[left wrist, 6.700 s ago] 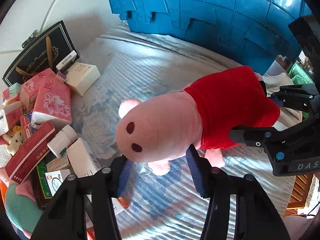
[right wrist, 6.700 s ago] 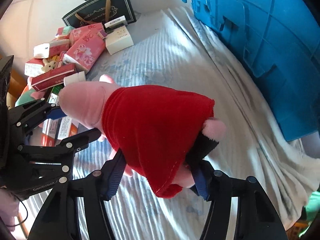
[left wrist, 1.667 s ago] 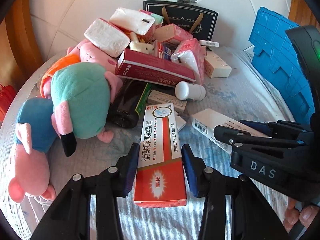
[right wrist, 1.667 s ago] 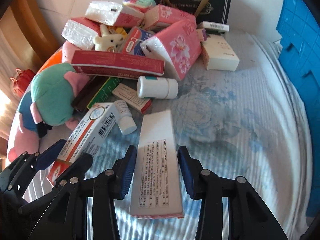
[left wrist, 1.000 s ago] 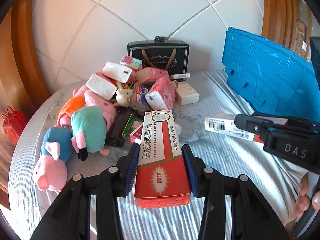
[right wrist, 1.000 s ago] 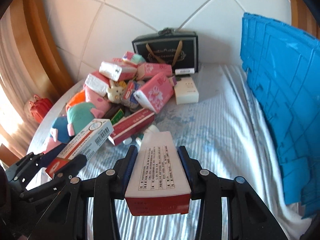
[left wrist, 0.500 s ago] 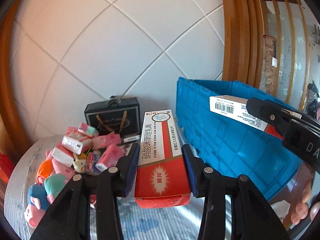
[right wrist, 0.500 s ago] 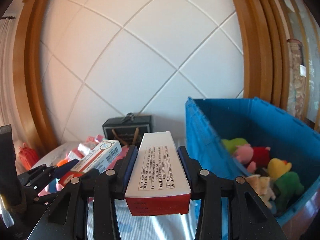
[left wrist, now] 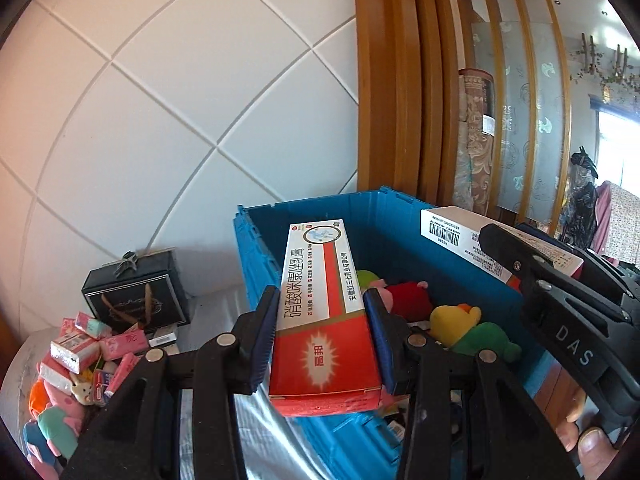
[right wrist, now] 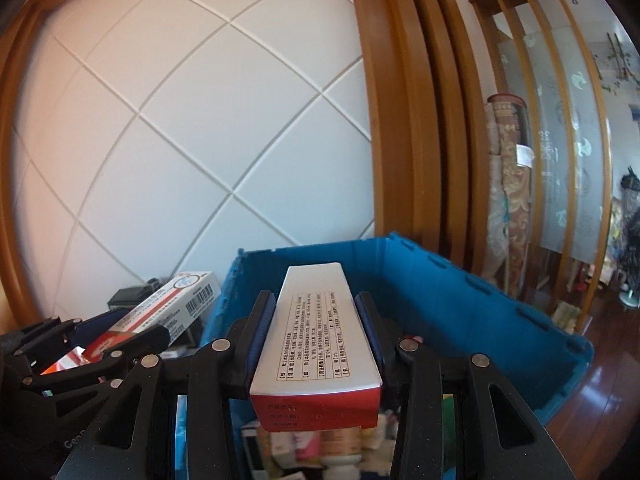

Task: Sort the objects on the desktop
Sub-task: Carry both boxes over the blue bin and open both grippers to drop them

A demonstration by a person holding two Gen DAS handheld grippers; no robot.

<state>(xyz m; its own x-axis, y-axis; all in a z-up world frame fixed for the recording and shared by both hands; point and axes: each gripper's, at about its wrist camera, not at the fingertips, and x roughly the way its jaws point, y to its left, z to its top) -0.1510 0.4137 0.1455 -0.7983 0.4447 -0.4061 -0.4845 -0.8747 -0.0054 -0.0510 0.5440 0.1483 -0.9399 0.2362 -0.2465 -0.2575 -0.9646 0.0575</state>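
Crate (left wrist: 408, 236) in blue plastic fills the middle of both wrist views, open-topped, its far wall backed by a white panelled wall (left wrist: 160, 120) and a wooden door frame (left wrist: 396, 80). Only the left wrist view shows the cloth-covered table (left wrist: 224, 304) beside the crate, a black gift bag (left wrist: 136, 300) at the wall, and a heap of tissue packs and plush toys (left wrist: 80, 360) near the table's left edge; it also shows plush toys (left wrist: 460, 320) lying inside the crate, red, yellow and green among them. The right wrist view alone looks down into the crate's near end, where boxes and bottles (right wrist: 320, 452) lie blurred, and out over a wooden floor (right wrist: 600, 400) to the right.

The left gripper (left wrist: 322, 338) clamps a red-and-white medicine box (left wrist: 320, 320) by its long sides, the box lengthwise along the fingers, its far end pointing forward over the crate's near rim and above the toys. The right gripper (right wrist: 316, 336) likewise pinches a white box with a red end (right wrist: 316, 332), long axis running forward, held above the crate's interior with open room on every side. Each gripper shows in the other's view, the two boxes side by side and apart. A thumb (left wrist: 592, 444) shows at the lower right of the left view.
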